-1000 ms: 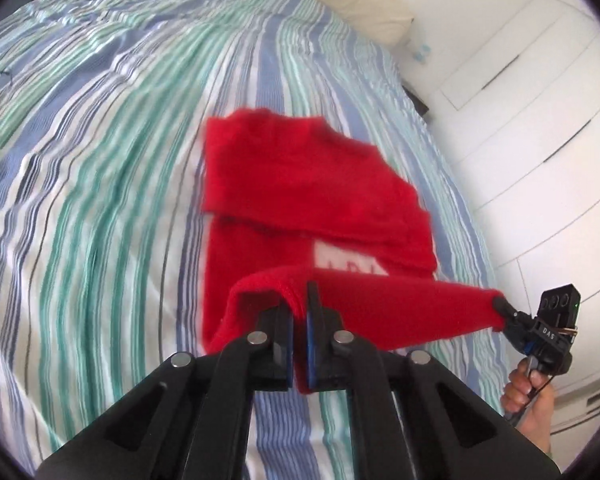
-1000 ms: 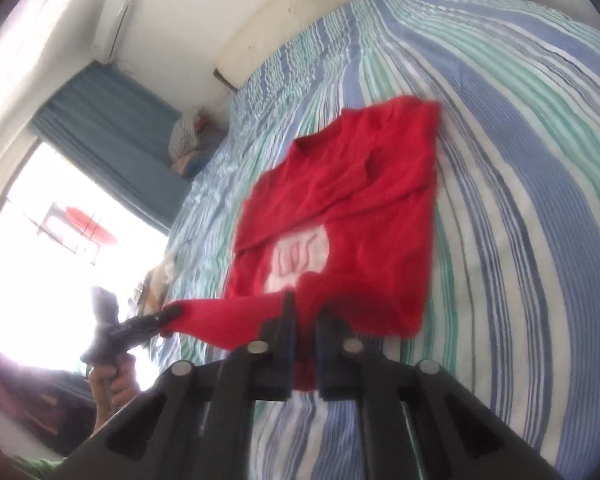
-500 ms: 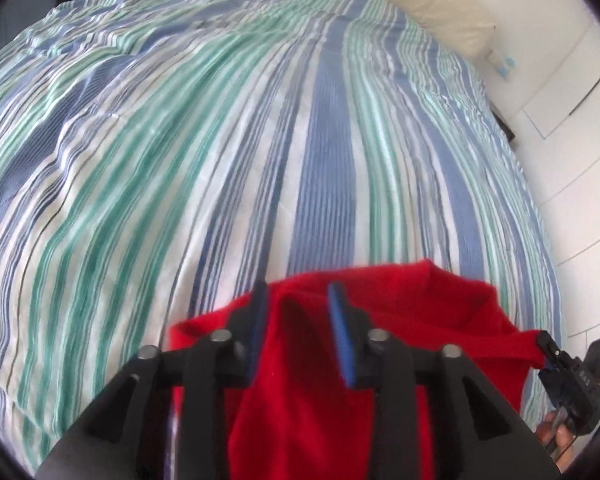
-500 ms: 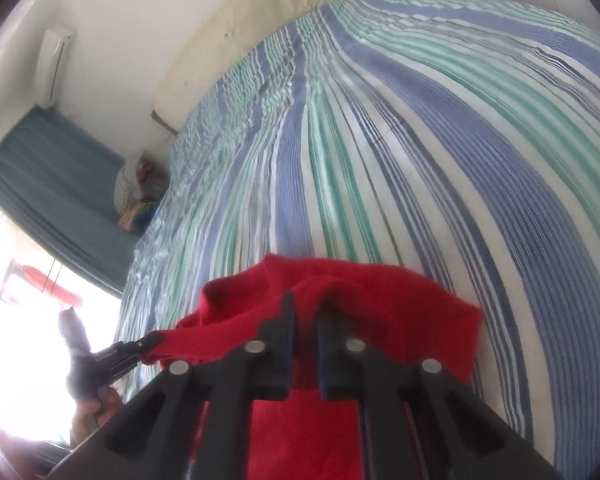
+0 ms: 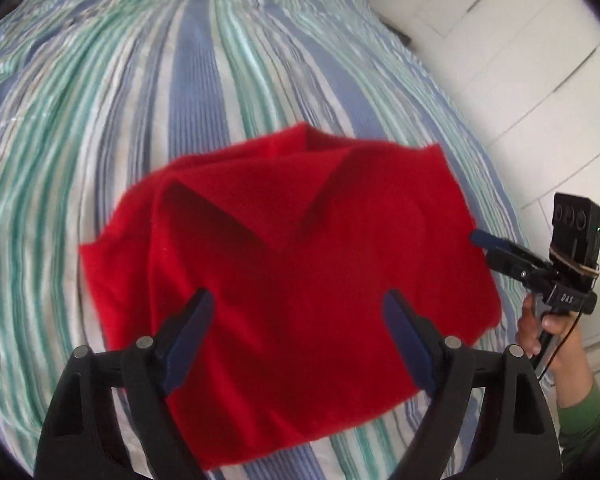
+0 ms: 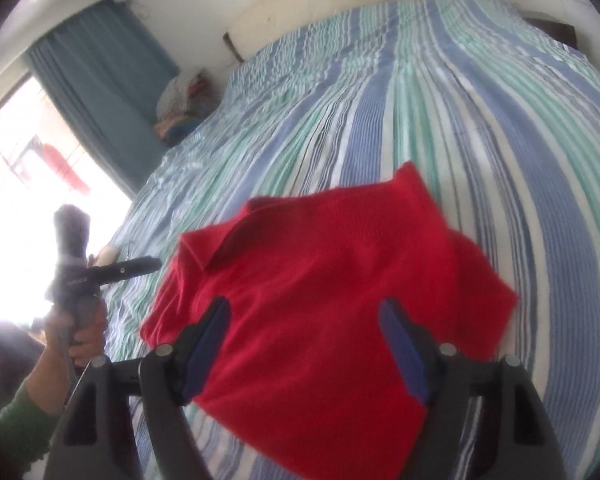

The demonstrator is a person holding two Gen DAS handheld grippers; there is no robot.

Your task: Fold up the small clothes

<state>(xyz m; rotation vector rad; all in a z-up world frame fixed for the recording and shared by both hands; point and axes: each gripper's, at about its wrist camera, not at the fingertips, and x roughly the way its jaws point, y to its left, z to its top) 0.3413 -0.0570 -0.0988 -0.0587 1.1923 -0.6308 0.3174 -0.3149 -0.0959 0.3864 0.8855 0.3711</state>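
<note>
Striped bedding (image 5: pixel 148 92) in blue, green and white fills most of both views, with white cupboard doors (image 5: pixel 540 60) at the upper right of the left wrist view and a teal curtain (image 6: pixel 100 92) beside a bright window at the upper left of the right wrist view. Centre frame in each view lies the red shirt (image 5: pixel 300 264), folded over on itself and resting on the bedding; its collar (image 6: pixel 216 248) shows at the left edge in the right wrist view. Left gripper (image 5: pixel 298 344): fingers spread wide above the near part of the shirt, blue pads (image 5: pixel 188 336) apart, nothing between them. Right gripper (image 6: pixel 304 356): fingers likewise spread wide over the shirt, holding nothing. Each gripper also appears in the other's view: the right one at the right edge of the left wrist view, its tip just beside the shirt's edge, held by a hand with a green sleeve (image 5: pixel 580 412); the left one at the left edge of the right wrist view, near the shirt's collar side. A pile of clothes (image 6: pixel 184 104) sits beside the bed below the curtain.
</note>
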